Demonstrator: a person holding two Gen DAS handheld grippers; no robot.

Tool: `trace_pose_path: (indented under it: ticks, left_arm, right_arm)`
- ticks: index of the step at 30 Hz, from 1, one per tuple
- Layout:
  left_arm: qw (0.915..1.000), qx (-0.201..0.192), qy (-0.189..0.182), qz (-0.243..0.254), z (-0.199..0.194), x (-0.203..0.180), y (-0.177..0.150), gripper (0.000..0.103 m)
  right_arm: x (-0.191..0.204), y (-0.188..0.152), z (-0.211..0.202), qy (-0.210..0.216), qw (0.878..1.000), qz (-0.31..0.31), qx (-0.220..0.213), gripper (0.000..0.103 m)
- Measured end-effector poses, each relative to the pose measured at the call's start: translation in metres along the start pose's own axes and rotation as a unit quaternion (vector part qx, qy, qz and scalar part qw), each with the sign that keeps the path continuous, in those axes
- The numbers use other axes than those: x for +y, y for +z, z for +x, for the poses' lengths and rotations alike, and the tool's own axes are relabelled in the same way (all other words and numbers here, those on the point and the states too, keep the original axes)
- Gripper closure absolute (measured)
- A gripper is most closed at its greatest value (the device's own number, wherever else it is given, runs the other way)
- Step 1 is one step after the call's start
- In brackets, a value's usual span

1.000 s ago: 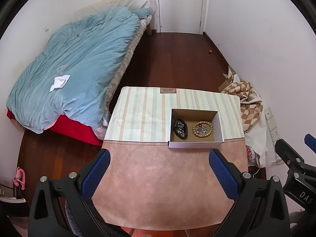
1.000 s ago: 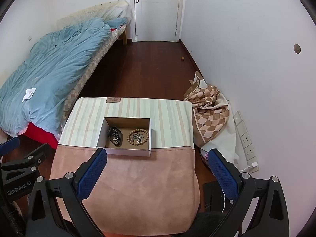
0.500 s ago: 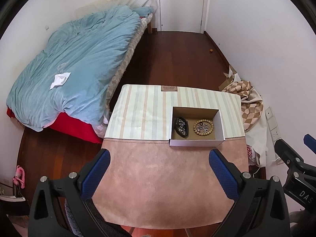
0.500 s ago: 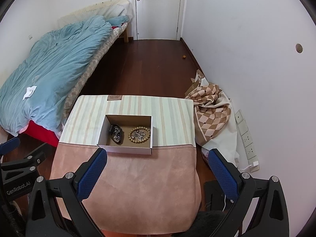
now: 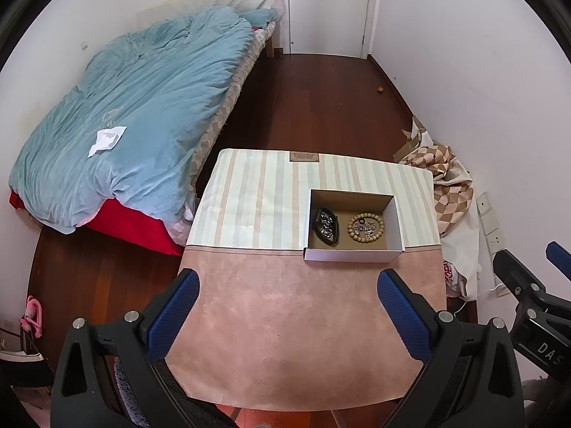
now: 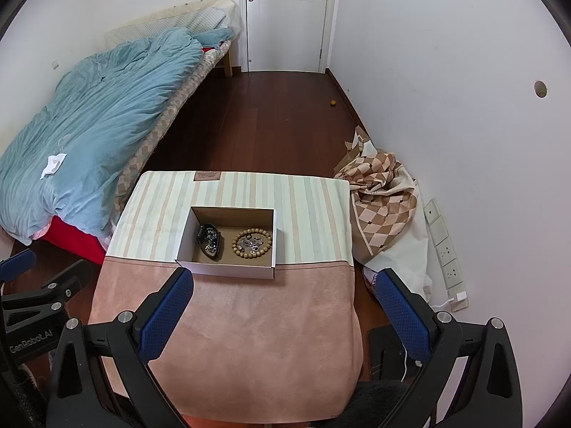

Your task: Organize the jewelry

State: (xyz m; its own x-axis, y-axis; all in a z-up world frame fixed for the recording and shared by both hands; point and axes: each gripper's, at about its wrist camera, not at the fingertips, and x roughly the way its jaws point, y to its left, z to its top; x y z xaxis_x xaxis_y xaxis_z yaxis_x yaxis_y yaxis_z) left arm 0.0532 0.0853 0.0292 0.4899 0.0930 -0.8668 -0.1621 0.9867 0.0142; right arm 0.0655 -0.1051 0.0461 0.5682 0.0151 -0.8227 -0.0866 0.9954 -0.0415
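Note:
A shallow white cardboard box (image 5: pixel 353 254) (image 6: pixel 228 269) stands on the covered table, at the line where the striped cloth meets the pink cloth. Inside lie a wooden bead bracelet (image 5: pixel 366 227) (image 6: pixel 252 243) ringed around small silver pieces, and a dark bracelet (image 5: pixel 326 227) (image 6: pixel 209 239) with metal bits to its left. My left gripper (image 5: pixel 288 303) hangs open high above the pink cloth, short of the box. My right gripper (image 6: pixel 283 301) is open too, above the table's near right part. Nothing is held between either pair of fingers.
The table (image 5: pixel 296 339) is draped in pink and striped cloth. A bed with a blue quilt (image 5: pixel 135 114) fills the left side. A checked cloth heap (image 6: pixel 383 196) lies by the right wall near wall sockets (image 6: pixel 446 249). Dark wood floor leads to a white door (image 6: pixel 285 18).
Both grippers have drifted slightly back and up, so the table and box sit a little higher in each view. Both stay open; the jewelry has not moved.

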Motion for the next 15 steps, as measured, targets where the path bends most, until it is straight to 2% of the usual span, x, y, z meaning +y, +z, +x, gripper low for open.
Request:
trace_pose_path:
  ticks: [15]
  left_arm:
    - [1.0000,0.003,0.001,-0.006,0.0007,0.0044,-0.0004,0.001]
  right_arm:
    - [-0.0001,-0.0001,0.0002,-0.001,1.000,-0.001,0.000,0.000]
